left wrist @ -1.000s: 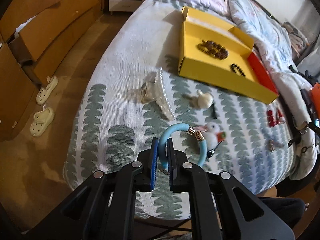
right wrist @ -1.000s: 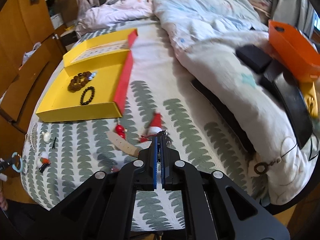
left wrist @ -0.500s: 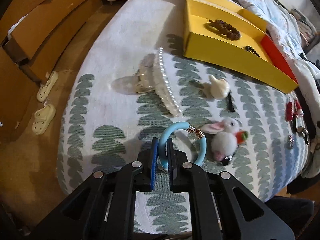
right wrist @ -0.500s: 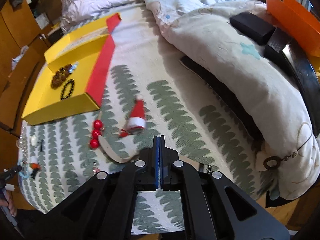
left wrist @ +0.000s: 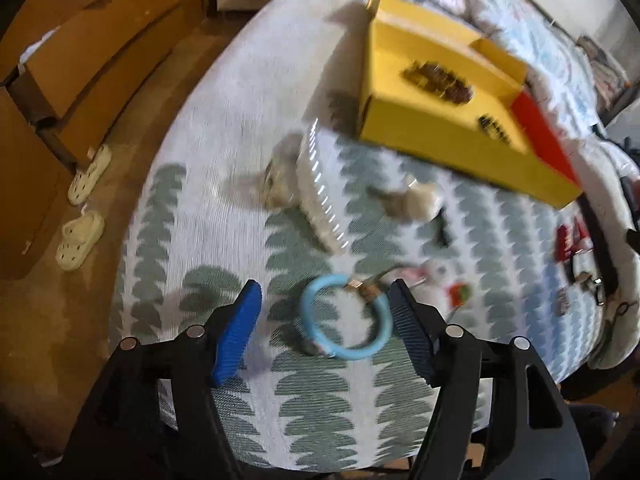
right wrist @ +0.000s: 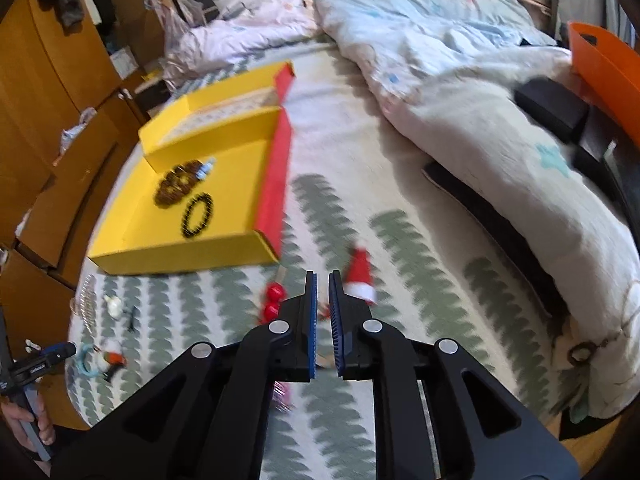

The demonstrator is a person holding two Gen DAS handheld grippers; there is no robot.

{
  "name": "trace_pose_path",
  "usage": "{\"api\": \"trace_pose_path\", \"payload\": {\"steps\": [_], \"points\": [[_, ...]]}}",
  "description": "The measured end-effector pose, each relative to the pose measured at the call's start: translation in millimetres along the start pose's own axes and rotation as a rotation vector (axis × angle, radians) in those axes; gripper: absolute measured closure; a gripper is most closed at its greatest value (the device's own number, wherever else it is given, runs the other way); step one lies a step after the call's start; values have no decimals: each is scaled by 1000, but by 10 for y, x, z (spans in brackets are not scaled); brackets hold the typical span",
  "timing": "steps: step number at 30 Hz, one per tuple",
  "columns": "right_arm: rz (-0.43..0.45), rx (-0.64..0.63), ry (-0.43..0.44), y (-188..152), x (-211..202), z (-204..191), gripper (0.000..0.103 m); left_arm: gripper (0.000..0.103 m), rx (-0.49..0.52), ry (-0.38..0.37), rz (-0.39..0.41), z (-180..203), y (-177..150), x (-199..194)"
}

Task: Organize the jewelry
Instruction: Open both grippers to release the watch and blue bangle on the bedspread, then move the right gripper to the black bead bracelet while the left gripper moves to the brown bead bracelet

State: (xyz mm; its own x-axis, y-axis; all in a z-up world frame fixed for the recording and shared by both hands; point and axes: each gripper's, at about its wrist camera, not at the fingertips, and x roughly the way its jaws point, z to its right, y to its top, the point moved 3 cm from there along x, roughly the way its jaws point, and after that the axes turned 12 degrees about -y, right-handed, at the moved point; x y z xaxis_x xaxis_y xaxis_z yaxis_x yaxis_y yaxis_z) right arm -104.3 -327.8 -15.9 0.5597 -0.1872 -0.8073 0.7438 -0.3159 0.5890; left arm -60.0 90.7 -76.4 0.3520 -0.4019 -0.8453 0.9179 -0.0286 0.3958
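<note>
My left gripper (left wrist: 324, 286) points down at the bedspread with its jaws opening wide. A light blue bracelet (left wrist: 346, 316) lies flat between the fingers, and neither pad touches it. Beyond it stands the yellow box (left wrist: 440, 152), holding a brown bead bracelet (left wrist: 438, 82) and a black bead bracelet (left wrist: 494, 128). My right gripper (right wrist: 323, 280) hangs over the bedspread with its jaws opening a narrow gap and nothing between them. A small red Santa-hat clip (right wrist: 360, 276) lies just right of its tips, a red berry clip (right wrist: 274, 300) just left.
A pearl hair clip (left wrist: 320, 192), a white plush clip (left wrist: 420, 200) and a bunny clip (left wrist: 440, 276) lie loose on the bedspread. A heaped duvet (right wrist: 480, 128) and an orange tub (right wrist: 600, 64) fill the right. Slippers (left wrist: 80, 236) sit on the floor by wooden drawers.
The left gripper's jaws have spread and let go of the blue bracelet, which now lies on the bedspread. The right gripper has shifted over the bed and its jaws have parted slightly.
</note>
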Motion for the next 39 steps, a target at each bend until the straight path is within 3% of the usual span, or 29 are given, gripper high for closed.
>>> {"api": "trace_pose_path", "payload": {"steps": [5,7,10,11,15,17,20,28,33,39], "points": [[33,-22,81,143,54,-327,89,25,64,-18,92,261,173,-193],[47,-57,130,210,103,-536,88,14,102,-39,104,399,288,-197],[33,-129,136,309,218,-879,87,14,110,-41,103,574,575,-108],[39,-148,154,332,244,-972,83,14,105,-51,99,606,648,-88],[13,-220,138,476,498,-1364,47,14,68,-88,63,742,1113,151],[-5,-237,132,560,636,-1477,38,14,50,-117,26,792,1340,320],[-47,-258,118,678,868,-1612,37,14,23,-141,-25,875,1695,634],[-139,-359,99,773,1404,-1892,36,14,1,-108,-163,829,2073,1406],[-175,-401,100,749,1587,-2053,36,14,9,-102,-171,824,2175,1641],[-215,-451,20,685,1760,-2227,37,14,14,-103,-203,826,2161,1871]]}}
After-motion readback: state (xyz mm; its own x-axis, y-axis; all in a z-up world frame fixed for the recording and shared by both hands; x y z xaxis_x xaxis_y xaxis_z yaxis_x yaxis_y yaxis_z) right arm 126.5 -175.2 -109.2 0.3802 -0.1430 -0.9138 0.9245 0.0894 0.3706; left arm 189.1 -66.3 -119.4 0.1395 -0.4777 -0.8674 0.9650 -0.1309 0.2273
